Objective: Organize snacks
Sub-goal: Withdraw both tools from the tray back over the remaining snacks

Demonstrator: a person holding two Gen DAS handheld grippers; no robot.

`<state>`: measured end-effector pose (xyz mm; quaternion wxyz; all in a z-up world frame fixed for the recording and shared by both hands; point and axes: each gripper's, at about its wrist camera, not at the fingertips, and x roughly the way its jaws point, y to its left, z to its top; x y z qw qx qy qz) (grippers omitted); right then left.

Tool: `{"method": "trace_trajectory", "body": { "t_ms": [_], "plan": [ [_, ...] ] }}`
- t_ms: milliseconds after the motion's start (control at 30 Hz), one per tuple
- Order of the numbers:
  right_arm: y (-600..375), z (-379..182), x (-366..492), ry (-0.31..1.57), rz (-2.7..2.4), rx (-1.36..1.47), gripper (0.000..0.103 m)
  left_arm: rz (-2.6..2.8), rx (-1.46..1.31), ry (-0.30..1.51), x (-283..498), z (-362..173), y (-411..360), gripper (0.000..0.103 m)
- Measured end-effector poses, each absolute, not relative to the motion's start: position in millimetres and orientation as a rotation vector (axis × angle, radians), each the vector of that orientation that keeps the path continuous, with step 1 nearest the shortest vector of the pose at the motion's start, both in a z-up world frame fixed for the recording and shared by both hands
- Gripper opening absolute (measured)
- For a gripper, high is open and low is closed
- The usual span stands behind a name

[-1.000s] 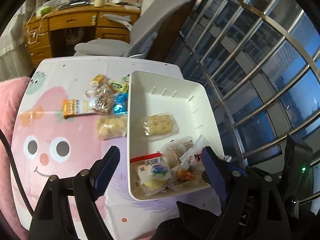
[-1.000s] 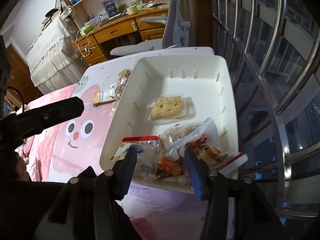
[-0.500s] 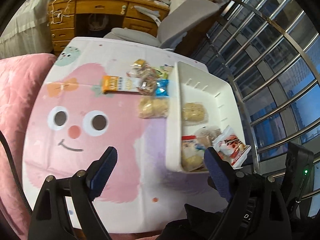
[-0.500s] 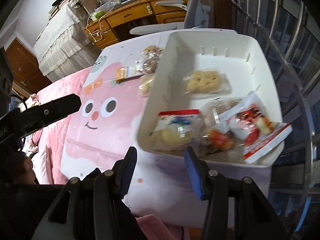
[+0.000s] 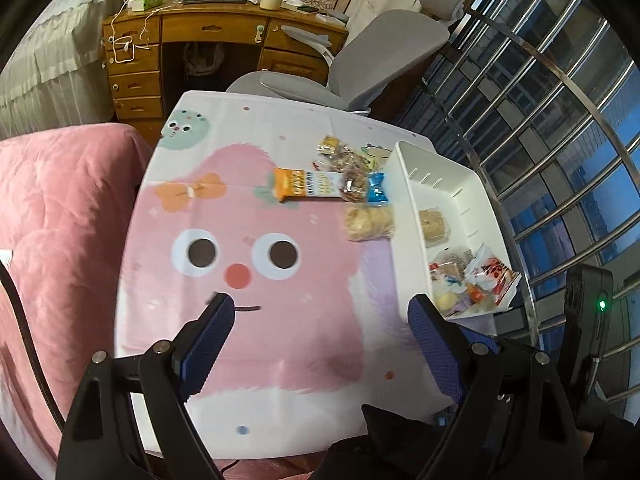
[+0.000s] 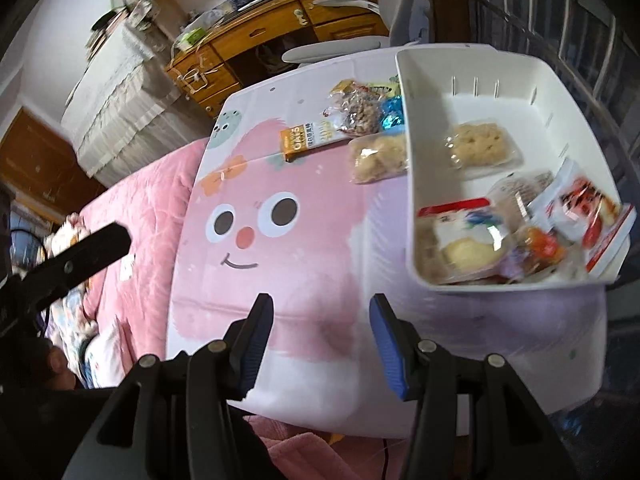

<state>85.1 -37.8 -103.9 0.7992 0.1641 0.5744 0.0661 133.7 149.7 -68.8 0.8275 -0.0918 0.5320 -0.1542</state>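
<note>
Left wrist view: the left gripper (image 5: 320, 332) hangs with its jaws spread wide and nothing between them, above the near half of the table (image 5: 240, 392), which is covered with a pink cartoon-face print. The white bin (image 5: 404, 240) stands along the table's right edge; a pale cracker pack (image 5: 433, 222) lies mid-bin and several wrapped snacks (image 5: 472, 280) crowd its near end. Outside the bin, toward the far right corner, a cluster is left: an orange bar (image 5: 310, 185), a clear bag of mixed pieces (image 5: 354, 184), a blue-wrapped sweet (image 5: 378, 188), a puffed-snack pack (image 5: 369, 222) just beside the bin's wall, and small packets (image 5: 332, 148) behind. Right wrist view: the right gripper (image 6: 320, 320) is partly open and empty over the table's near edge, well apart from both bin (image 6: 516, 282) and loose cluster (image 6: 360, 128). Judged from this, the sorting is roughly half done; about five or six loose items are left to go in.
</note>
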Motion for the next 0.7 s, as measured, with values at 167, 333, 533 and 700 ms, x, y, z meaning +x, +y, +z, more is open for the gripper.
{"method": "trace_trajectory", "body": {
  "t_ms": [167, 333, 533, 700],
  "plan": [
    [-19.3, -107.3, 86.3, 1.228, 0.067, 0.437, 0.052, -0.372, -0.151, 1.135, 140.7, -67.6, 174.9, 0.088],
    [-9.2, -110.0, 93.7, 1.223, -0.022, 0.522, 0.054, -0.425, -0.076, 1.133, 152.6, -69.9, 190.8, 0.088],
    [-13.1, -105.2, 108.2, 1.206, -0.12, 0.581, 0.055, -0.49, 0.003, 1.135, 172.4, -72.7, 191.2, 0.088],
    [-15.9, -106.6, 130.2, 1.209, -0.141, 0.648, 0.055, -0.527, 0.056, 1.123, 191.9, -77.9, 179.8, 0.088]
  ]
}}
